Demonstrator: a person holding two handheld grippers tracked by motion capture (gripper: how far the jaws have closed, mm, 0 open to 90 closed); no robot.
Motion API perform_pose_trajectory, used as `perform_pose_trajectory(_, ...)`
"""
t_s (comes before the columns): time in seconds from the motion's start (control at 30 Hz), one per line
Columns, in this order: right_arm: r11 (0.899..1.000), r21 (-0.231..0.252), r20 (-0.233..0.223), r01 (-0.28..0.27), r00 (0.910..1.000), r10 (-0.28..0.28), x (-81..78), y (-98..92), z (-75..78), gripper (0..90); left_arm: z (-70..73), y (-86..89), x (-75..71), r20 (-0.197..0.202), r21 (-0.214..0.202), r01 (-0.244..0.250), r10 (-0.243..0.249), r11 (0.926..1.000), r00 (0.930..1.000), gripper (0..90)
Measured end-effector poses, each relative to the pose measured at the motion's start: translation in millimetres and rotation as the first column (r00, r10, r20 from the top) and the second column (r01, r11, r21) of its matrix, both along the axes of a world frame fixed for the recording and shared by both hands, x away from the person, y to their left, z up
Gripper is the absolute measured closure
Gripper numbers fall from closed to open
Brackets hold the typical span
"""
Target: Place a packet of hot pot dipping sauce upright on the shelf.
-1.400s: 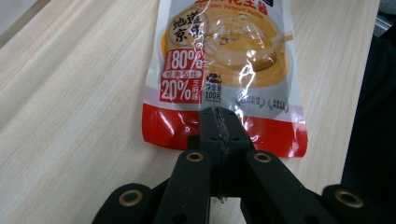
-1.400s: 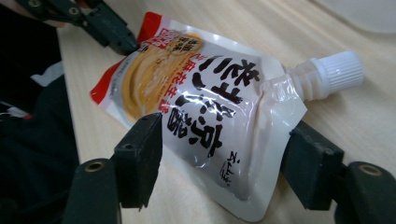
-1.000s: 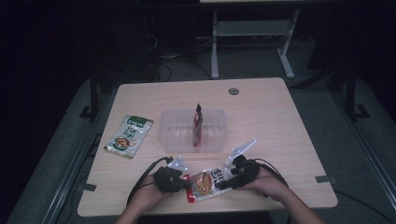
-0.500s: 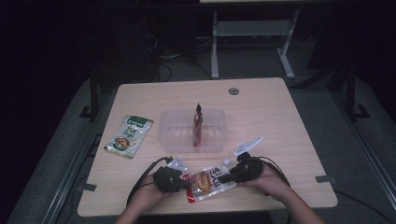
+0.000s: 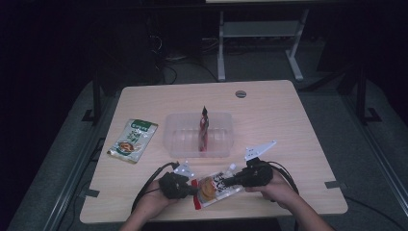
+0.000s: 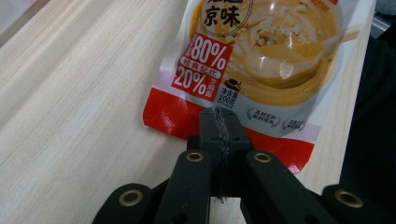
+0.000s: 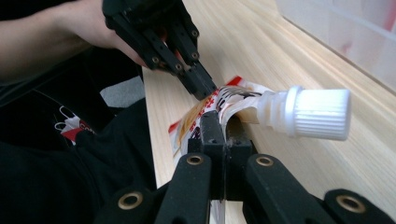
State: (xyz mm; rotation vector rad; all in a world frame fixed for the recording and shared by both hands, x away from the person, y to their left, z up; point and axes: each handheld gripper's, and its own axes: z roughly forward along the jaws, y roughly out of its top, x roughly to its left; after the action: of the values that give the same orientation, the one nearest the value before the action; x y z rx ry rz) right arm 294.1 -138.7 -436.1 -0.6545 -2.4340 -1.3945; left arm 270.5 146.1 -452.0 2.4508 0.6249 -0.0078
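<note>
Left gripper (image 5: 192,189) pinching red-edged, white-capped sauce pouch (image 5: 216,186); right gripper (image 5: 230,182), jaws just closing, clamped near cap (image 7: 317,113), over counter (image 5: 288,125).

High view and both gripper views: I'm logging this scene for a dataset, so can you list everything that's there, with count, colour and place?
Sauce pouch: one, red and white with a white screw cap, near edge of the table, held at both ends.
Green packet: one, green and white, lying flat at the table's left.
Clear box: one, see-through plastic, table centre.
Red packet: one, red, standing upright in the clear box.
Table: one, light wood.
Left gripper: one, black, fingers shut on the pouch's red bottom edge.
Right gripper: one, black, fingers just closed on the pouch beside its cap.
</note>
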Motion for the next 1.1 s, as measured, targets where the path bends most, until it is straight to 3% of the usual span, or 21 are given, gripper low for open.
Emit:
perform_pose_trajectory(0.13, 1.0, 0.023, 0.009, -0.004, 1.0, 0.004, -0.3, -1.9, 2.1, 89.6, -1.1, -3.5, -1.3, 0.009, -0.005, 0.016, -0.016, 0.9999, 0.9998, 89.7)
perform_pose_trajectory(0.27, 0.997, 0.076, 0.009, 0.006, 0.9999, -0.006, -2.5, -3.9, 7.1, 89.6, -1.5, -9.8, -4.2, 0.019, -0.008, 0.027, -0.027, 0.9996, 0.9994, 89.7)
perform_pose_trajectory(0.57, 0.993, 0.116, 0.048, 0.007, 0.9988, -0.013, -7.7, -5.3, 17.4, 89.6, 1.2, -16.5, -9.5, 0.027, -0.017, 0.048, -0.048, 0.9987, 0.9985, 89.7)
perform_pose_trajectory(0.9, 0.988, 0.149, 0.079, 0.038, 0.9956, -0.05, -8.1, -14.8, 28.7, 89.5, 10.3, 2.9, -4.7, 0.02, -0.066, 0.009, -0.007, 0.9978, 0.9998, 85.9)
perform_pose_trajectory(1.1, 0.988, 0.143, 0.098, 0.056, 0.9927, -0.07, -7.0, -18.5, 37.5, 89.6, 15.3, 20.7, -2.9, 0.01, -0.092, -0.028, 0.029, 0.9954, 0.9995, 77.3)
